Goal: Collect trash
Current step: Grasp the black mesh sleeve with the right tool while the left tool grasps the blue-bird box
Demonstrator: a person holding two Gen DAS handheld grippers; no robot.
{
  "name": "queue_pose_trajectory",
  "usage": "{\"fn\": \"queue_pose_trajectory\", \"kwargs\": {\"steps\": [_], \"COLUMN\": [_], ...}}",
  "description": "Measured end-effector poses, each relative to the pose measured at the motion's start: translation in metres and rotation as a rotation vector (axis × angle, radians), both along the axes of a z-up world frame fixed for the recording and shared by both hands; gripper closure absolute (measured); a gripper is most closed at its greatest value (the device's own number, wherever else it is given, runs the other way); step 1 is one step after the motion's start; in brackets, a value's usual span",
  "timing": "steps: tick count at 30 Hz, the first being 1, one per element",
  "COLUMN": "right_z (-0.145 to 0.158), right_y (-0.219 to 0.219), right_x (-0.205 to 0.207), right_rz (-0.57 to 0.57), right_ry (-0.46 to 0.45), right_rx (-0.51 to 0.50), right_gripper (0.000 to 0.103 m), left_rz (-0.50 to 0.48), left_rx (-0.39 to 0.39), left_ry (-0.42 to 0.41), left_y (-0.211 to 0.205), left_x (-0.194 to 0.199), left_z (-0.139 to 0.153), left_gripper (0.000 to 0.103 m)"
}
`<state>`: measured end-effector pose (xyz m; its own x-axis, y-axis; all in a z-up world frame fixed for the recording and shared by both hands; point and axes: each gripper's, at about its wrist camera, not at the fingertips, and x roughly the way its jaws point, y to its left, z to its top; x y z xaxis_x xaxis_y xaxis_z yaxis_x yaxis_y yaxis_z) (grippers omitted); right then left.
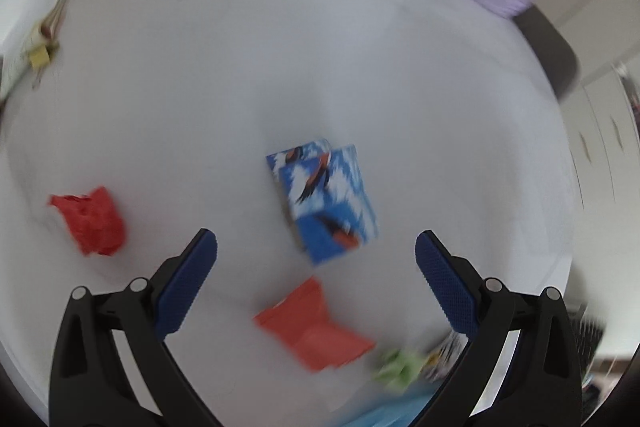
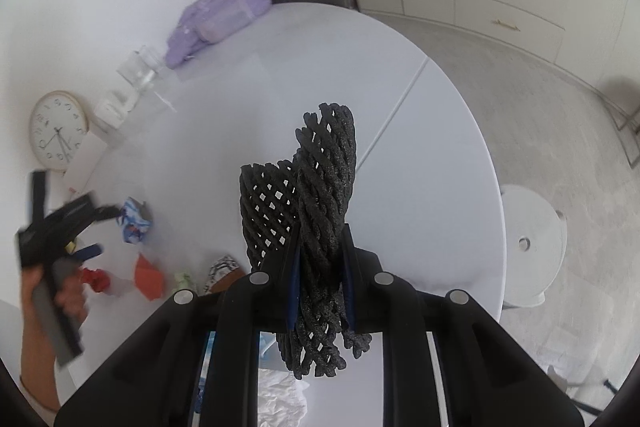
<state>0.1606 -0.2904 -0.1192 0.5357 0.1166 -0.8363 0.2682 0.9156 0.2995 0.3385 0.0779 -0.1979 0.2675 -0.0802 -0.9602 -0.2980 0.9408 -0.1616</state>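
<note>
Your right tongs point(image 2: 320, 259) clamp the black foam net point(image 2: 316, 195), lifted above the white worktop point(image 2: 420, 147). Your left tongs point(image 1: 316, 251) stand wide open over a blue wrapper point(image 1: 324, 199), with 2 red scraps point(image 1: 94, 221) and a green scrap point(image 1: 394, 367) nearby.

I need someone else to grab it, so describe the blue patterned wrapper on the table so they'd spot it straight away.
Start at the round white table. Near its middle, in front of the open left gripper, lies the blue wrapper, flat and roughly rectangular. It is the only blue-and-white piece with orange and black marks; the scraps next to it, a crumpled red piece and an orange packet, are plain coloured.
</note>
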Motion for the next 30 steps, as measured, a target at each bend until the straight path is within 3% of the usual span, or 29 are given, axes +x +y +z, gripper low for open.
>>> {"fn": "queue_pose_trajectory", "kwargs": {"steps": [5,7,9,10,11,15,22,26,30], "right_z": [0.011,0.014,0.014,0.013,0.013,0.011,0.022,0.038,0.052], "right_y": [0.0,0.0,0.0,0.0,-0.001,-0.002,0.005,0.01,0.01], "right_x": [-0.004,-0.004,-0.004,-0.004,-0.003,-0.003,-0.013,-0.039,-0.075], "right_rz": [0.043,0.057,0.071,0.074,0.077,0.079,0.114,0.137,0.152], "right_ry": [-0.026,-0.031,-0.032,-0.033,-0.033,-0.035,-0.062,-0.087,-0.102], "right_rx": [-0.011,-0.026,-0.035,-0.033,-0.026,-0.012,-0.011,-0.024,-0.055], "right_gripper": [0.084,0.084,0.084,0.084,0.084,0.084,0.084,0.084,0.084], "left_rz": [0.075,0.089,0.098,0.108,0.115,0.094,-0.014,-0.155,-0.299], "left_rx": [0.096,0.126,0.132,0.136,0.144,0.144,0.2,0.24,0.211], "left_ry": [0.073,0.092,0.126,0.13,0.11,0.081,-0.039,-0.104,-0.126], "left_y": [-0.018,-0.02,-0.023,-0.025,-0.026,-0.031,-0.046,-0.067,-0.098], "left_x": [0.028,0.036,0.04,0.041,0.041,0.038,-0.003,-0.047,-0.102], "left_z": [-0.03,-0.039,-0.048,-0.049,-0.047,-0.036,0.022,0.057,0.078], "left_gripper": [0.008,0.015,0.044,0.046,0.055,0.055,0.055,0.055,0.055]}}
